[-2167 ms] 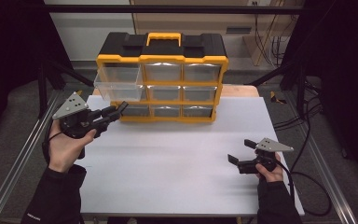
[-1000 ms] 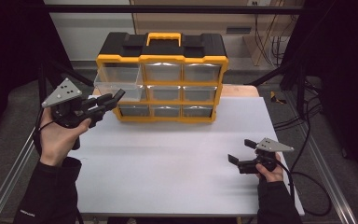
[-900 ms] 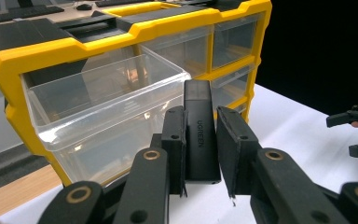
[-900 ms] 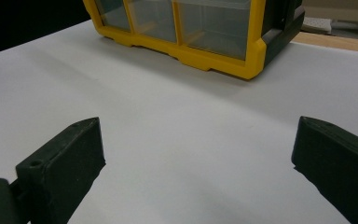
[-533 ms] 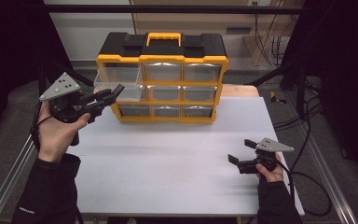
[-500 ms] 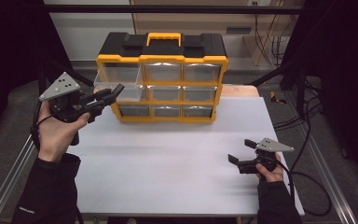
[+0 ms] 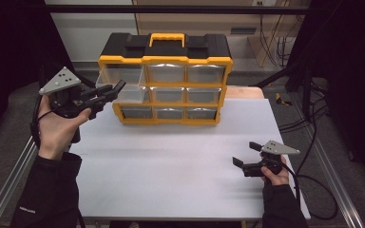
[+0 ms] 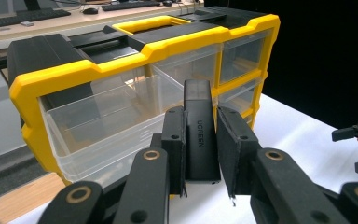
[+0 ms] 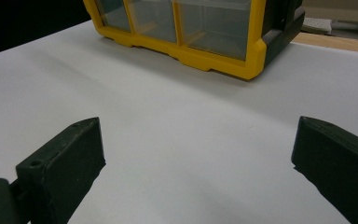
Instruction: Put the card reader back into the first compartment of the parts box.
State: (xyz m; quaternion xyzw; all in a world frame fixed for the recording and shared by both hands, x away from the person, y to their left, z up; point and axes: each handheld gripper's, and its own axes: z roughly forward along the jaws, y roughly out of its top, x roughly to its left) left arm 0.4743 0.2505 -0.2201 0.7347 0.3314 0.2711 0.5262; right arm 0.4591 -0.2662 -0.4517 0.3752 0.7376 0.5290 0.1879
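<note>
The left gripper (image 8: 200,154) is clamped on a black UGREEN charger block (image 8: 200,133), which stands upright between its jaws – the lettering runs along the face toward the camera. In the high view that gripper (image 7: 116,90) is raised at the left end of the yellow and black drawer organizer (image 7: 166,78), its tips at the clear top-left drawer (image 7: 121,83). This drawer stands pulled out from the organizer's frame, and in the left gripper view the charger block sits just in front of the drawer's (image 8: 107,126) open front wall. The right gripper (image 7: 244,154) rests on the white table (image 7: 171,166), well apart from the organizer and nearer the person – its jaws are spread wide with only tabletop between them.
</note>
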